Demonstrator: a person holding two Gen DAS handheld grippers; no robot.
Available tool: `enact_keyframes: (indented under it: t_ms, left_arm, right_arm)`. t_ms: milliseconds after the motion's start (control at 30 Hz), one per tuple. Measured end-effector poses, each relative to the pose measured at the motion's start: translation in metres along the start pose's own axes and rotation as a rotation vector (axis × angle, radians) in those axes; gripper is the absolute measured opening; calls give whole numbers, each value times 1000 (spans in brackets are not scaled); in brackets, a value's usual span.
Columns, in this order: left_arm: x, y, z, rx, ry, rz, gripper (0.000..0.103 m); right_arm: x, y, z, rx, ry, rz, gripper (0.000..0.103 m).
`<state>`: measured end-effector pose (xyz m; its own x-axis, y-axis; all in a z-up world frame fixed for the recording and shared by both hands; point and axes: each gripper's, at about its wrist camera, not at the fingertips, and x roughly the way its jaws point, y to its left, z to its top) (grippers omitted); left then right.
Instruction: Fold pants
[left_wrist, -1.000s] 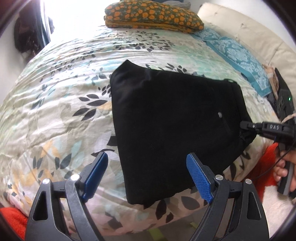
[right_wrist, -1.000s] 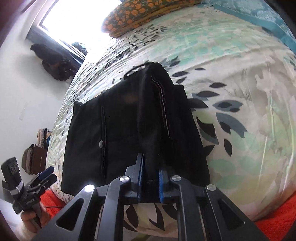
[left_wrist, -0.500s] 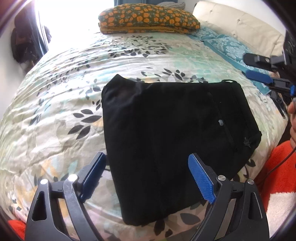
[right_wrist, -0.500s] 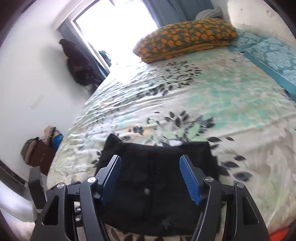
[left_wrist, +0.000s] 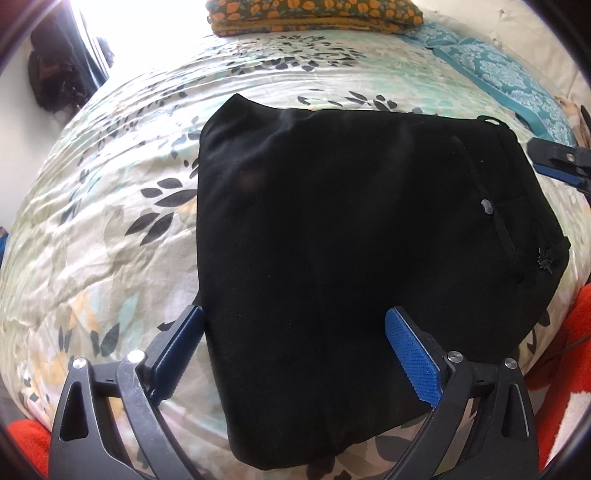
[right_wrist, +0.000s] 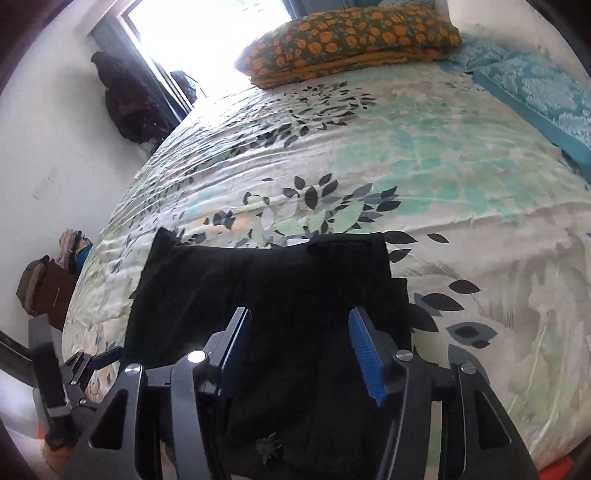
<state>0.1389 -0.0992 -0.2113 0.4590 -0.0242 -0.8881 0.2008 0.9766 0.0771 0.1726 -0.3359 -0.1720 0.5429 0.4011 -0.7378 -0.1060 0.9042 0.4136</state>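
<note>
The black pants (left_wrist: 332, 240) lie folded into a flat block on the floral bedspread (left_wrist: 110, 206) near the bed's front edge. My left gripper (left_wrist: 293, 339) is open and empty, hovering over the block's near left part. My right gripper (right_wrist: 301, 343) is open and empty, above the waistband end of the pants (right_wrist: 266, 288). The right gripper's fingers (left_wrist: 554, 162) show at the right edge of the left wrist view. The left gripper (right_wrist: 88, 363) shows low at the left of the right wrist view.
An orange-flowered pillow (right_wrist: 351, 40) lies at the head of the bed. A teal patterned cloth (left_wrist: 509, 77) runs along the right side. Dark bags (right_wrist: 125, 103) hang on the wall by the window. Red fabric (left_wrist: 554, 369) is below the bed edge.
My right gripper has let go of the pants and opened, lifting back from the waistband. The pants now lie flat. My left gripper stayed open and shifted slightly over the block.
</note>
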Motion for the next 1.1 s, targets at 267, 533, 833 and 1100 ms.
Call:
enact_keyframes:
  t_ms: [267, 533, 833, 1100]
  left_arm:
    - [-1, 0, 0, 1, 7, 1, 99]
    - [-22, 32, 3, -57, -25, -66, 98]
    - [27, 99, 31, -172, 106, -341, 98]
    - [52, 73, 36, -147, 172, -444, 95]
  right_arm:
    - [-7, 36, -71, -118, 70, -45, 67]
    - [-20, 16, -70, -62, 85, -71, 67]
    - [-14, -75, -28, 103, 145, 123, 98]
    - [57, -95, -26, 164, 298, 270, 82]
